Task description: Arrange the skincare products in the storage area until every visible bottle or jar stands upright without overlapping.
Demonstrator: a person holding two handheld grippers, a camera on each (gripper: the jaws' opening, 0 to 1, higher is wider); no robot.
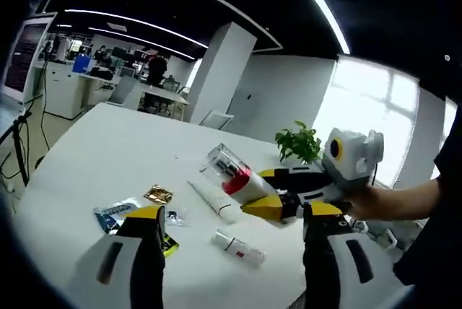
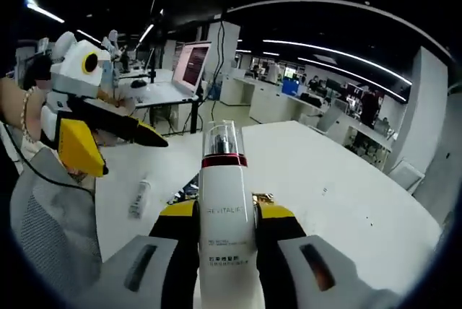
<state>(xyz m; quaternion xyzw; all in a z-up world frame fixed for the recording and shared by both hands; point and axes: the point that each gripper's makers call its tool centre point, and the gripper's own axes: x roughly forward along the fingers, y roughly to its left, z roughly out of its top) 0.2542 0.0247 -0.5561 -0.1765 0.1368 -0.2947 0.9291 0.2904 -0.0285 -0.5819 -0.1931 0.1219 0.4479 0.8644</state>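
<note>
Bottle (image 2: 224, 208) with a red band sits squeezed between the right tongs (image 2: 225, 211), lifted off the table (image 1: 108, 157), while the left tongs (image 1: 234, 226) are open, holding nothing.

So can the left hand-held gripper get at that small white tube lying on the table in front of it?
Probably yes: the left hand-held gripper is open, and the small tube lies bare between its jaws.
</note>
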